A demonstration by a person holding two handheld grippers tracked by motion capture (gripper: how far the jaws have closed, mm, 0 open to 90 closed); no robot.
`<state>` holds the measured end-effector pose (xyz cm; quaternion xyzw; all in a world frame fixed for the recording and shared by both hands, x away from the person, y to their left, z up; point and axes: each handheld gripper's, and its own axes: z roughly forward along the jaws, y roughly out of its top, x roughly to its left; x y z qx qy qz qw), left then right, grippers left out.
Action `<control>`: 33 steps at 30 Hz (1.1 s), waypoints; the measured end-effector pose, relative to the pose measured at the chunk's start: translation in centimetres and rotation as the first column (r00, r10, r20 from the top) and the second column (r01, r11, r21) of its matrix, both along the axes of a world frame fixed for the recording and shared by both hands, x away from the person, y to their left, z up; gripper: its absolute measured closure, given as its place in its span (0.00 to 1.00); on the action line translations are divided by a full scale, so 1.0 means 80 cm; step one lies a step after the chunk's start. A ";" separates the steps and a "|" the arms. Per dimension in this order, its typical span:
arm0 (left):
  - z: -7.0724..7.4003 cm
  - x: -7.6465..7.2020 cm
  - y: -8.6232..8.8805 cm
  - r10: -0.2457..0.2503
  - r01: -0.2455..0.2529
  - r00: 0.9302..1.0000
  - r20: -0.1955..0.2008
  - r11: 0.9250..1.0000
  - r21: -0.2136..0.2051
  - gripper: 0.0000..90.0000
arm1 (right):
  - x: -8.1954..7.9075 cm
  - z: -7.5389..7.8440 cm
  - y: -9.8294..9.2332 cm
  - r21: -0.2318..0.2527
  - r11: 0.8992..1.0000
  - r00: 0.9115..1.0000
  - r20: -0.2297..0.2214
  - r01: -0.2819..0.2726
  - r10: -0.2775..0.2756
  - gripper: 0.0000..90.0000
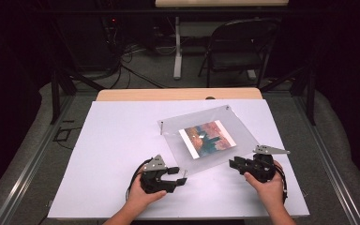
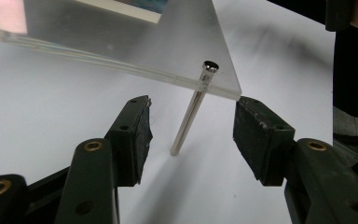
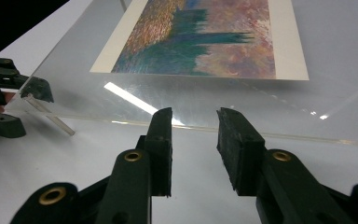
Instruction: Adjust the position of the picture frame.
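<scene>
White table [image 1: 122, 154]; clear acrylic panel [image 1: 234, 136] mid-table, painted print [image 1: 207, 138] at its centre. Left gripper [image 1: 183, 175] at the panel's near-left corner, jaws apart, straddling the metal standoff pin [image 2: 191, 112], not touching. Right gripper [image 1: 233, 163] just off its near-right edge, jaws partly open, empty.

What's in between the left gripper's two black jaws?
A thin metal pin, standing under the clear panel's corner; the left gripper isn't touching it. The left gripper view shows that.
</scene>
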<state>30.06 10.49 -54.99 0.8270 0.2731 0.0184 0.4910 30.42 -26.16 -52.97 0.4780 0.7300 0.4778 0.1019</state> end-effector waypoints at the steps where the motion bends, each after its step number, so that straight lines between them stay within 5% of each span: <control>1: 0.001 0.000 0.005 0.007 -0.007 1.000 -0.002 1.000 -0.003 0.51 | 0.000 0.000 0.001 0.001 1.000 1.000 0.005 0.002 -0.002 0.72; 8: 0.009 0.006 0.038 0.102 -0.102 0.995 0.014 0.995 -0.023 0.48 | 0.002 -0.001 0.004 0.004 1.000 1.000 0.009 -0.004 0.004 0.68; 13: 0.007 0.022 0.054 0.179 -0.179 0.983 0.028 0.984 -0.006 0.46 | 0.002 -0.003 0.006 0.003 1.000 1.000 0.022 -0.008 0.008 0.66; 19: 0.008 0.054 0.066 0.244 -0.245 0.969 0.028 0.969 0.021 0.46 | 0.002 -0.003 0.006 -0.008 1.000 1.000 0.018 -0.007 0.007 0.66; 23: 0.013 0.081 0.070 0.276 -0.280 0.959 0.068 0.959 0.049 0.50 | 0.002 -0.003 0.006 -0.003 1.000 1.000 0.018 -0.004 0.005 0.66; 33: 0.003 0.137 0.055 0.334 -0.347 0.935 0.120 0.931 0.109 0.58 | 0.002 -0.003 0.004 0.005 1.000 1.000 0.018 -0.002 0.001 0.66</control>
